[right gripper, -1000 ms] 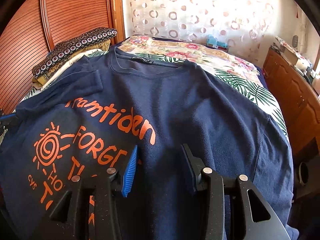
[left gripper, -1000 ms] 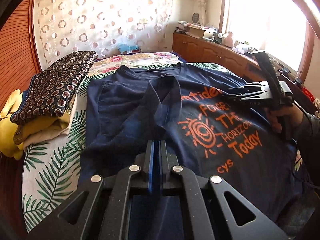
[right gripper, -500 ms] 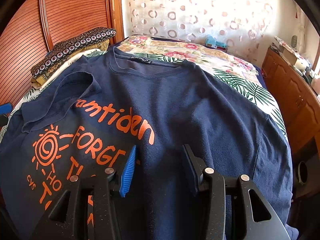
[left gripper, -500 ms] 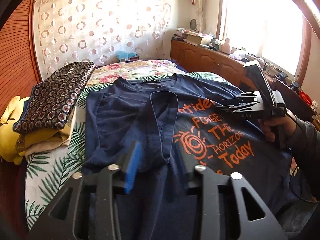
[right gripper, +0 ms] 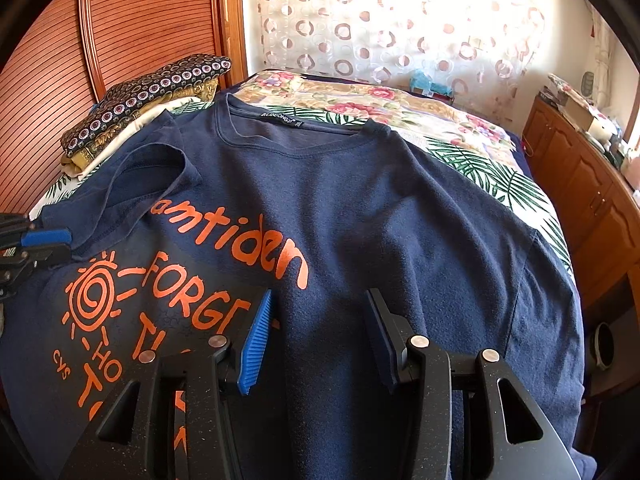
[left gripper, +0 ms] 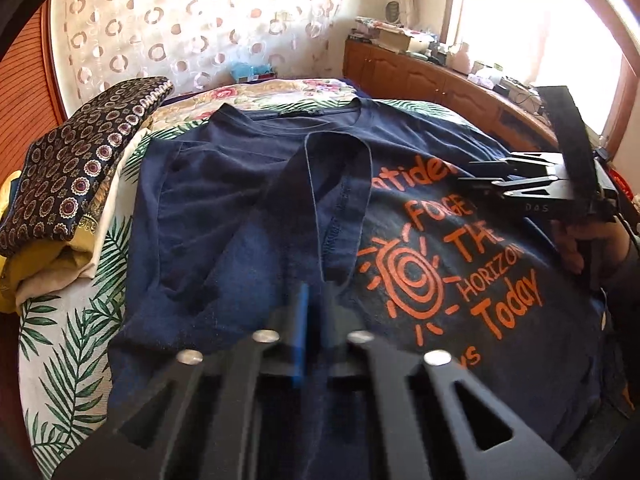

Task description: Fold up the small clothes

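A navy T-shirt (right gripper: 360, 208) with orange print lies face up on the bed; it also shows in the left wrist view (left gripper: 224, 216). Its left sleeve (left gripper: 336, 200) is folded in over the chest and stands up in a loop. My left gripper (left gripper: 316, 312) has its jaws nearly together just below the sleeve's hem, with a narrow gap and no cloth visibly pinched; it also shows at the left edge of the right wrist view (right gripper: 44, 240). My right gripper (right gripper: 316, 332) is open and empty, hovering over the shirt's middle.
A stack of folded patterned cloths (left gripper: 76, 164) lies on the bed's left side by a ribbed wooden wall (right gripper: 120, 40). The floral and leaf-print bedspread (right gripper: 460, 136) shows around the shirt. A wooden cabinet (right gripper: 580, 184) runs along the right.
The left gripper opened and let the sleeve drop onto the chest, then closed its jaws again and drew back slightly. The right gripper has stayed open and almost still.
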